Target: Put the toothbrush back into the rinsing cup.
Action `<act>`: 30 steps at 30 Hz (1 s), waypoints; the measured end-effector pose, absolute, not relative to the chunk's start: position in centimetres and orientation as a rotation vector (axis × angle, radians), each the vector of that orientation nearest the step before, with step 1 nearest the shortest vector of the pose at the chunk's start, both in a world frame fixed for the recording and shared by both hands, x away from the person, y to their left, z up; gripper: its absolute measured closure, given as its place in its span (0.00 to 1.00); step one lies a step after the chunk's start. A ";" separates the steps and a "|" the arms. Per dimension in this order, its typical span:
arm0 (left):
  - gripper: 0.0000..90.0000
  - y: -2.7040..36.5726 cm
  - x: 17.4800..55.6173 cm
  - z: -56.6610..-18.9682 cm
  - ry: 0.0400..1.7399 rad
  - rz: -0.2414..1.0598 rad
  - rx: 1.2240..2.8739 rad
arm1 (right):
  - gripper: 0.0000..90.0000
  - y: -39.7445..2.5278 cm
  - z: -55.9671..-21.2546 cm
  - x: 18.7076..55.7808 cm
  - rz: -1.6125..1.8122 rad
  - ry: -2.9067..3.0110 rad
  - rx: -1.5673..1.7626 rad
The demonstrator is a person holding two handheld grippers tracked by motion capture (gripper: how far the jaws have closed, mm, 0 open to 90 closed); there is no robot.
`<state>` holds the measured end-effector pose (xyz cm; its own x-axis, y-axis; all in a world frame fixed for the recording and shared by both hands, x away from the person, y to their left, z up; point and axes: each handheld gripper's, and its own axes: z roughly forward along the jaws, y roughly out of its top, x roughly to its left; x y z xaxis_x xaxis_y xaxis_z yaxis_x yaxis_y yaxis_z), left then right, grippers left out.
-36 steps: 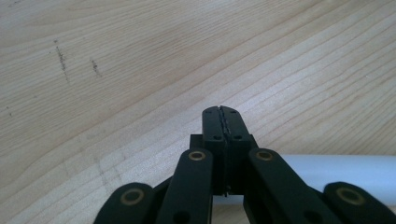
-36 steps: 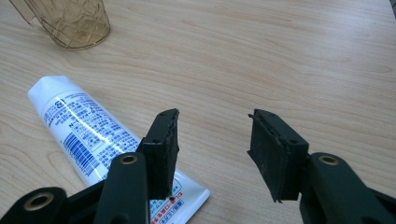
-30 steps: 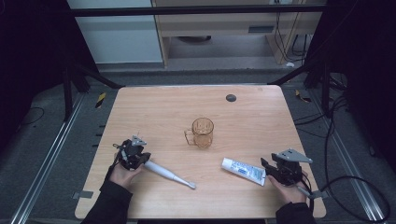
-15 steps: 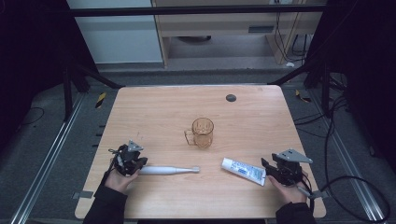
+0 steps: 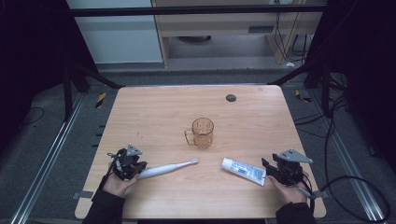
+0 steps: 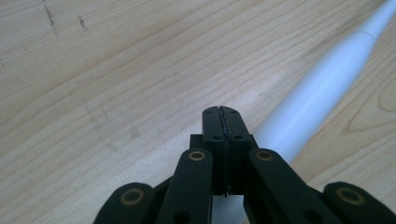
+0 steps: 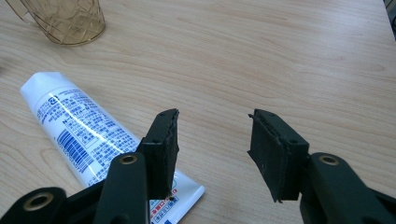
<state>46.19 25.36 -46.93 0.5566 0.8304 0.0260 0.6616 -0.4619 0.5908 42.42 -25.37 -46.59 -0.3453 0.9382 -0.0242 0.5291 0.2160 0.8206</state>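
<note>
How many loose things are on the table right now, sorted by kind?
White electric toothbrush: 1
White toothpaste tube with blue print: 1
Amber see-through plastic mug with a handle: 1
Small dark round disc near the far edge: 1
Total: 4

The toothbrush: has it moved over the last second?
Yes. The toothbrush has swung round: its brush head, which pointed toward the table's near edge, now points toward the amber cup, and the left gripper sits beside its handle.

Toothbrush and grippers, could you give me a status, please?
Left gripper shut, beside toothbrush, not on it. Right gripper open over tube. Cup apart.
</note>
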 end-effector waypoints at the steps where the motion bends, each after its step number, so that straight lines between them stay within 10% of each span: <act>1: 1.00 25.5 45.9 -47.0 1.197 0.419 2.268 | 0.57 -25.4 -46.6 42.4 1.007 1.963 1.354; 30: 0.89 26.4 44.8 -45.5 1.156 0.471 2.176 | 0.57 -25.7 -46.5 42.4 1.009 1.951 1.359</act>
